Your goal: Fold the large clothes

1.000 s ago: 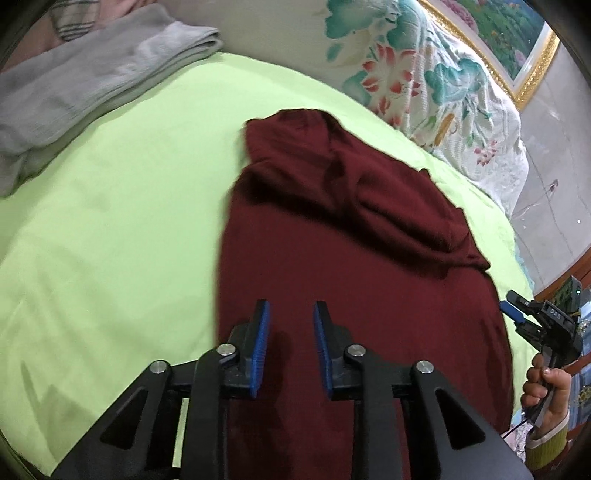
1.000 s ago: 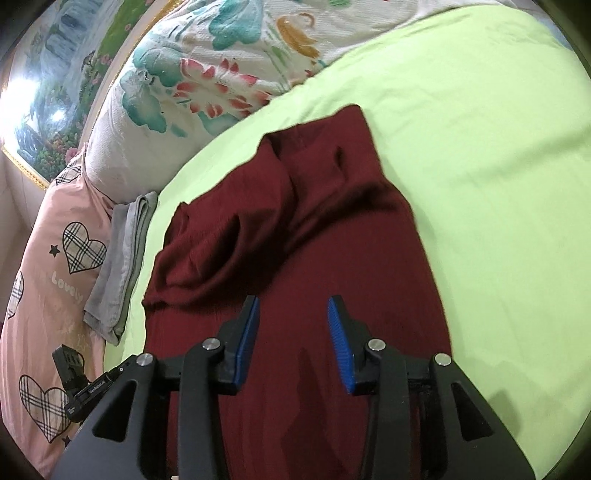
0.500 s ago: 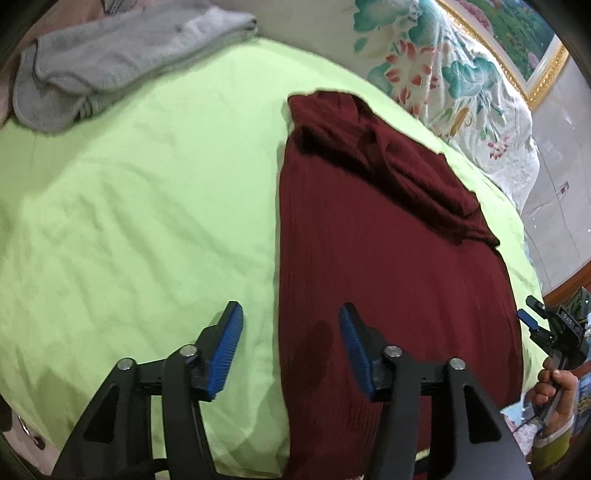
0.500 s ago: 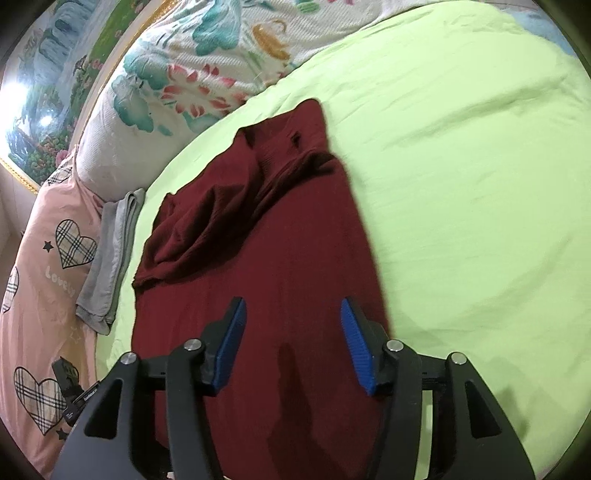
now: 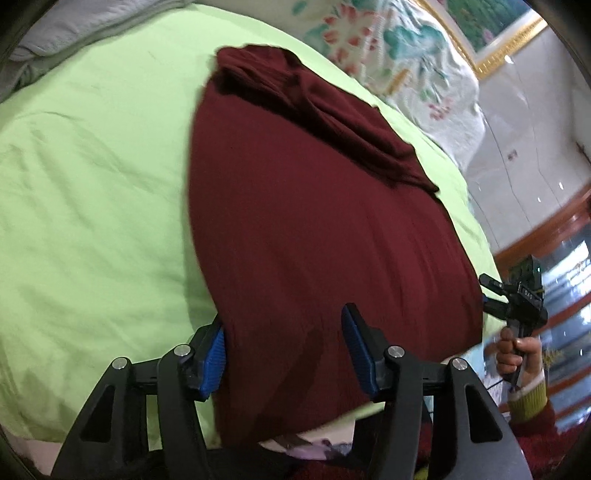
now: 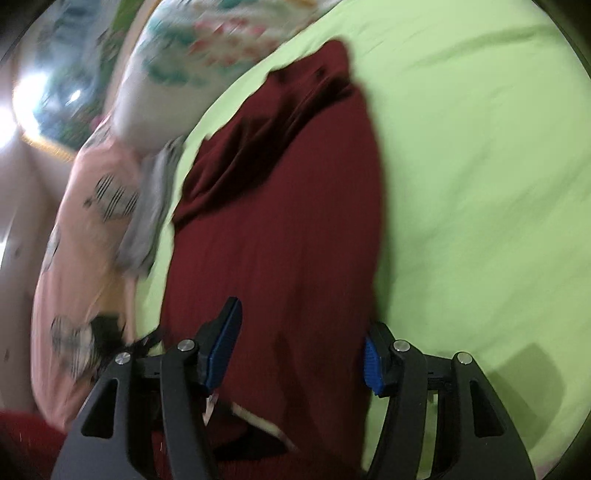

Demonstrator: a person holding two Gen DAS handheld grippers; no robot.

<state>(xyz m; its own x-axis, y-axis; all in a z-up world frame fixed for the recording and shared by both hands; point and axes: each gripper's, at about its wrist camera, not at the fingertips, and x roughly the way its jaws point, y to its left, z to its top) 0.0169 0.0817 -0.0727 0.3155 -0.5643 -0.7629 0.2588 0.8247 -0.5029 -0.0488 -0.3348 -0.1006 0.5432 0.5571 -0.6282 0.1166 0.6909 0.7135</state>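
The left gripper [image 5: 284,350] is seen with its blue-padded jaws spread wide at the near hem of a maroon knit garment [image 5: 314,229], one pad tucked at the garment's left edge and the other set over the cloth; nothing is clamped between them. The right gripper [image 6: 299,347] is likewise held wide open at the same near hem, its right pad just at the garment's right edge and its left pad over the fabric. From the left wrist view the right gripper is also glimpsed at the garment's far right corner, gripped by a hand [image 5: 517,347] in a yellow-cuffed sleeve.

The garment is spread lengthwise on a lime-green bedsheet [image 5: 92,184], its lower body laid flat and its upper part bunched into rumpled folds at the far end. The near hem is draped over the bed's edge. A floral-print quilt [image 5: 406,62] is piled beyond the garment's far end, and a folded grey cloth [image 5: 74,26] is lying at the sheet's far left corner. In the heavily blurred right wrist view, a pink cover with plaid hearts [image 6: 85,229] is visible to the left of the sheet.
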